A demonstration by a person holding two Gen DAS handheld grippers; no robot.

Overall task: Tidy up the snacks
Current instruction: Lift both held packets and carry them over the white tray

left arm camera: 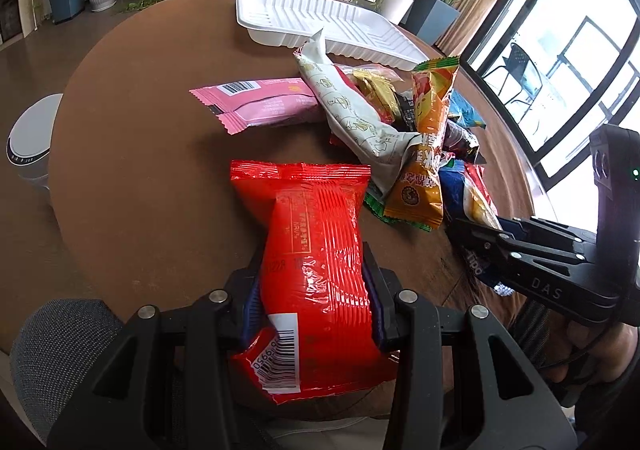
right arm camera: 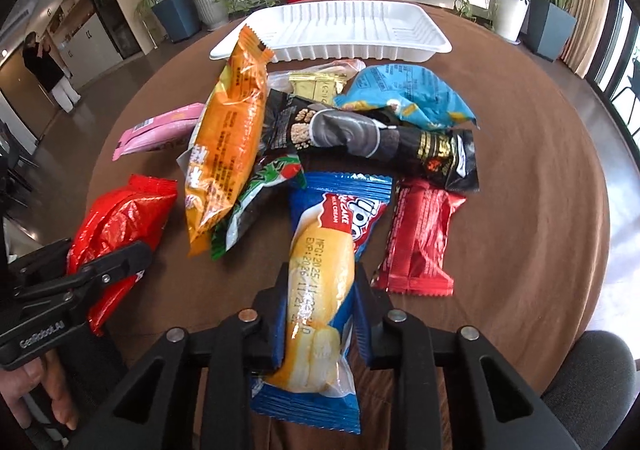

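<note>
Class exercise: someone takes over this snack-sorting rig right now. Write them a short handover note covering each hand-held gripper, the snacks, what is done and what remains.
Left hand-held gripper: shut on the red packet.
Right hand-held gripper: shut on the blue cake packet.
White tray at the table's far side: nothing in it.
Pile of other snacks in the middle; pink packet beside it.
Done: two packets gripped.
Left: tray them, then the rest.

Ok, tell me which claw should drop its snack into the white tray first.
Left, probably. The left claw already clamps the red packet; the right claw has only just closed around the blue cake packet. The white tray is empty.
</note>
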